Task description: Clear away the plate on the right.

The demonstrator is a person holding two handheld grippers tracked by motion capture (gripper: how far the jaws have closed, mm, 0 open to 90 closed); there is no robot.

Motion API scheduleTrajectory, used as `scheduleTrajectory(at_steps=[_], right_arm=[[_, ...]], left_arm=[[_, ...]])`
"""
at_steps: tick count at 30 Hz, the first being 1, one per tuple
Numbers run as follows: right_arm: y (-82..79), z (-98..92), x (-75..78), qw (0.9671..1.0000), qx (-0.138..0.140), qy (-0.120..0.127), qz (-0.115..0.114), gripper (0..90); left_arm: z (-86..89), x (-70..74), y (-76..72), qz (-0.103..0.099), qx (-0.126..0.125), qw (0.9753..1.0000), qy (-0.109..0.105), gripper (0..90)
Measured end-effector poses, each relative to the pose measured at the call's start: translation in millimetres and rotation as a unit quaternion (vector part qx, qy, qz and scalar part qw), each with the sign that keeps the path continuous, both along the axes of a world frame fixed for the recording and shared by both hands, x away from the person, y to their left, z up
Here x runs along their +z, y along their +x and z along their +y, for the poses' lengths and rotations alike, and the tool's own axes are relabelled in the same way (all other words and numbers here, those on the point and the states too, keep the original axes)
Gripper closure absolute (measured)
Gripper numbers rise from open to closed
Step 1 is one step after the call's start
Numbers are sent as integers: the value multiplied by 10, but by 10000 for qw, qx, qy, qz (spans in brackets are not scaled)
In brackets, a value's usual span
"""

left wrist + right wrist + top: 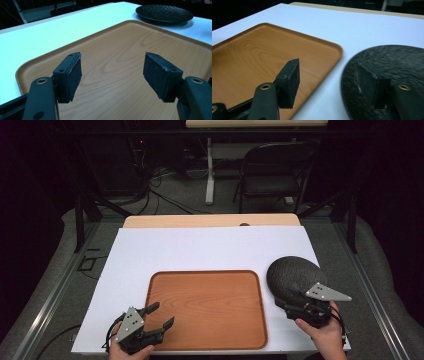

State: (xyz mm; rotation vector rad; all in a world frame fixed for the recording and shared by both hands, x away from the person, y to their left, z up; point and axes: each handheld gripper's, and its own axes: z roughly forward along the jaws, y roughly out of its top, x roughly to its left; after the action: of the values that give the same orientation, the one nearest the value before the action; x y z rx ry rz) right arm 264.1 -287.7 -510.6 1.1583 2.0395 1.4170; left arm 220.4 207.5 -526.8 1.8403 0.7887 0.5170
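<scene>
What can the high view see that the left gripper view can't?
The high view alone takes in the folding chair, the floor cables, both hands and the right gripper over the plate's edge. The left gripper view alone gives a close look at its own open pads above the tray's wood grain. Both show the wooden tray, the black plate and the white tabletop.

Tray [207,307]: wooden, rectangular with rounded corners and a low raised rim, lying flat and bare at the near middle of the white table [210,247].
Plate [292,277]: dark, round, rough-textured, resting flat on the table just right of the tray, apart from it.
</scene>
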Motion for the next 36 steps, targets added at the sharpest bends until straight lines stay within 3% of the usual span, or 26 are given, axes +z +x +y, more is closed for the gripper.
scheduleTrajectory(at_steps=[8, 11, 13, 16, 21, 29, 36], right_arm=[[39, -397, -5, 9976, -660, 211, 6, 369], [48, -594, -26, 9943, -977, 405, 91, 372], [52, -619, -28, 9943, -992, 381, 62, 372], [61, -766, -54, 9916, -1213, 425, 149, 369], [71, -867, -81, 9890, -1365, 506, 275, 370], [113, -904, -85, 9880, -1438, 455, 343, 371], [324, -932, 68, 9866, -1512, 371, 489, 388]], left_arm=[[-1, 0, 2, -10, -4, 10000, -15, 313], [0, 1, 2, -21, -5, 10000, -31, 313], [-1, 1, -1, -15, 2, 10000, -47, 313], [0, 2, 0, -25, -1, 10000, -67, 313], [1, 2, 1, -24, 0, 10000, -82, 313], [-1, 1, 2, -17, -2, 10000, -71, 313], [1, 1, 4, -30, 21, 10000, -44, 313]])
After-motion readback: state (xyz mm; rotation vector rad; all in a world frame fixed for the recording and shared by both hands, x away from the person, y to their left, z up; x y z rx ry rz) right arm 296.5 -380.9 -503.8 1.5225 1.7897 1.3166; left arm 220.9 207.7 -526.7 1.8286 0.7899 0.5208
